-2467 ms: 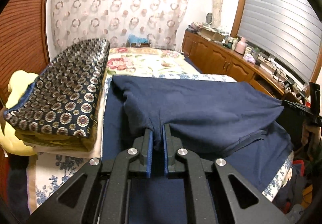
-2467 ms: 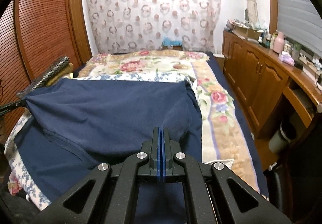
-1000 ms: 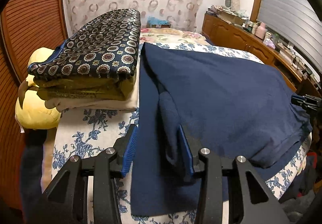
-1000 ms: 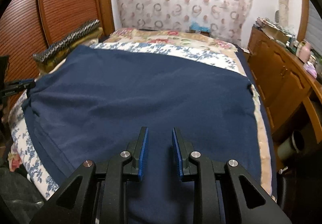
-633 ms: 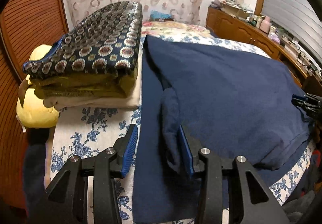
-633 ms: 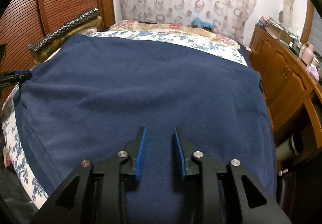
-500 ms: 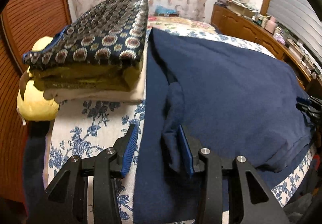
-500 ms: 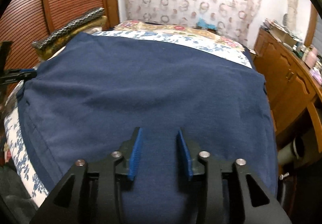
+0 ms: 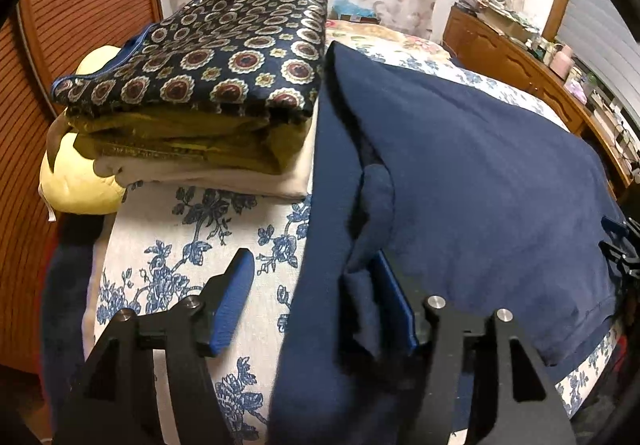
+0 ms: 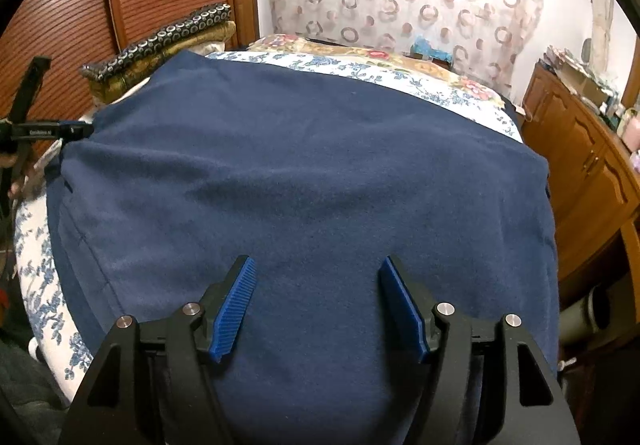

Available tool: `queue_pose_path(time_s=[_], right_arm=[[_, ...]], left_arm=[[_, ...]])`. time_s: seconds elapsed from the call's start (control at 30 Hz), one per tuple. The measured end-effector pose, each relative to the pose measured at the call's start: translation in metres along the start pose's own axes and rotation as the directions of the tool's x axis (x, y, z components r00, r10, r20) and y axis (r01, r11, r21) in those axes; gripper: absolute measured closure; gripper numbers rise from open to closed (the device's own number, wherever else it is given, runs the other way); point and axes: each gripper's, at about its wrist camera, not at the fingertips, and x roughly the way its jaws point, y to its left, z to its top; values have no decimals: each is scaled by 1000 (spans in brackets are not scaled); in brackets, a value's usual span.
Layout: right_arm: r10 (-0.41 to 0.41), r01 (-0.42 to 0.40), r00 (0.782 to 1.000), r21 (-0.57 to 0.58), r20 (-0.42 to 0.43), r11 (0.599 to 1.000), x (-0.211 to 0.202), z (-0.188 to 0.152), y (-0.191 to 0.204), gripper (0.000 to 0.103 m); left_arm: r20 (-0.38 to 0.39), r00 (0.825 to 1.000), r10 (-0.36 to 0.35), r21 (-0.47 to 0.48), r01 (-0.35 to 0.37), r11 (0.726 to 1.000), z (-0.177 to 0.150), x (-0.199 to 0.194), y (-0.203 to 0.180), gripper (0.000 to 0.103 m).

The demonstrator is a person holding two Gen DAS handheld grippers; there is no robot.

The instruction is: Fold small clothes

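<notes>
A dark navy garment [image 9: 480, 181] lies spread flat over the bed, folded over itself; it also fills the right wrist view [image 10: 304, 173]. My left gripper [image 9: 316, 285] is open at the garment's left edge, with a bunched fold of navy cloth [image 9: 368, 245] lying loose between its blue pads. My right gripper [image 10: 316, 285] is open wide and empty, just above the garment's near edge. The right gripper shows at the far right of the left wrist view [image 9: 620, 245]; the left one shows at the far left of the right wrist view [image 10: 36, 131].
A stack of folded patterned bedding [image 9: 208, 85] on a yellow pillow [image 9: 76, 181] sits left of the garment. The blue floral bedsheet [image 9: 180, 253] shows beside it. A wooden cabinet [image 10: 588, 173] runs along the right; a wooden wardrobe [image 10: 80, 5] stands left.
Both grippers went from shut on the lifted garment to open, and the garment now lies flat. In the last half second the right jaws opened wider.
</notes>
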Motion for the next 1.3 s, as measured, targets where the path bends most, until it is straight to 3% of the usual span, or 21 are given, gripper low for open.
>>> queue_pose_path(time_s=[0.2,0.5,0.9,1.07,1.2,1.3], right_arm=[[2,-2,1000,1,3,1000,-2,-2,0,35],[7,-7,1000,8,4,1000,-3,-4,-4,35],[4,-4,1000,3,0,1000,-5,-5,-10,35],[13,-14,1000,9,4,1000,-6,-6,-13,35],[11,-11,1000,12,8,1000,-6,-7,-12,35],[-1,0,1000,33,12,999,-8,-7,-15,35]], left_arm=[[20,999,-31,31,31,999,3,0,2,40],[-13,995,-103,89,104,991,-1,-3,-4,41],[-11,990,-142,93,143,985,-3,-7,-2,66],[-26,980,-195,105,196,975,-6,-9,-7,92],[13,978,-210,127,207,970,-2,-23,-18,96],[84,963,-255,156,240,958,7,-48,-31,97]])
